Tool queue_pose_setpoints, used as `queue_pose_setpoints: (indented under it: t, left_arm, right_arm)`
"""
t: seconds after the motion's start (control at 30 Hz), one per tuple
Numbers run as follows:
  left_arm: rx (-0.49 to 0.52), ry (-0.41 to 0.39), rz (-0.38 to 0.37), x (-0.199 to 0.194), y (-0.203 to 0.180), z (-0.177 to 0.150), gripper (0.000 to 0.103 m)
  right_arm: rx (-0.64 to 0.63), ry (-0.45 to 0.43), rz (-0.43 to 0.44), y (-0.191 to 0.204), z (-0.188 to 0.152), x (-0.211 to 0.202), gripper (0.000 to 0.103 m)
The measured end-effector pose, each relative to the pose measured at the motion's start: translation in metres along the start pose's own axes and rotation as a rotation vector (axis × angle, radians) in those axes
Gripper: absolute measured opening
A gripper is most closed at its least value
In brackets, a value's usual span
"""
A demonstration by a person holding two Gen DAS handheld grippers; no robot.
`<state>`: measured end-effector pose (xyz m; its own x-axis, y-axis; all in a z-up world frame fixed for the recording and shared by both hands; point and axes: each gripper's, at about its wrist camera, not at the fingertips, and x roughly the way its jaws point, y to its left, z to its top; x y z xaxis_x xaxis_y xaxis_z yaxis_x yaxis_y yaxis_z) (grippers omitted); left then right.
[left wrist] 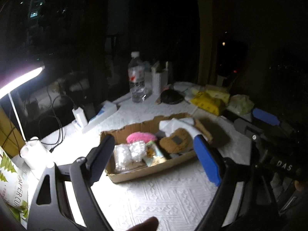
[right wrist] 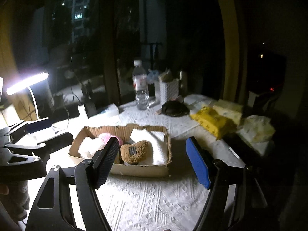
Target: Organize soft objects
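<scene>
Both tongs are held spread and empty above the near edge of the surface [right wrist: 154, 196]: the left tongs [left wrist: 154, 159] and the right tongs [right wrist: 152, 161]. A box [right wrist: 138, 170] is seen at the middle of the surface, with a brown plush [right wrist: 132, 152], a pink plush [left wrist: 141, 136] and a white cloth [right wrist: 152, 140] inside. A bottle [right wrist: 141, 86] and a yellow pack [right wrist: 211, 121] are placed toward the far edge.

The left gripper [left wrist: 154, 157] hung wide open above the white tablecloth [left wrist: 163, 196], empty. Between its fingers lay a cardboard box [left wrist: 152, 170] holding a brown plush [left wrist: 176, 143], a pink fluffy thing [left wrist: 141, 137] and white packets [left wrist: 129, 154]. A water bottle [left wrist: 136, 77] stood behind.
</scene>
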<state>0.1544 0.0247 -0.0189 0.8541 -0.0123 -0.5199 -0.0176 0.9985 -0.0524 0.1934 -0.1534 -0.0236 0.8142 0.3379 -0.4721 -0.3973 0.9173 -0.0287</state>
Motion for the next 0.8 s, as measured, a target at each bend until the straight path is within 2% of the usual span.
queue_pose_setpoints:
  t: [0.33,0.47,0.8]
  left_arm:
    - [-0.003,-0.116,0.012,-0.071,-0.006,0.007,0.086]
    - [0.003,-0.184,0.020,-0.099,-0.007,0.009,0.095]
    - [0.041,-0.265,0.003,-0.142,-0.015,0.015,0.098]
  right_arm:
    - [-0.002,-0.083,-0.042,0.003,0.006,-0.072,0.080]
    - [-0.012,-0.106,-0.071,0.006,0.007,-0.093,0.081]
    - [0.003,-0.188,-0.089,0.010,0.010,-0.139,0.096]
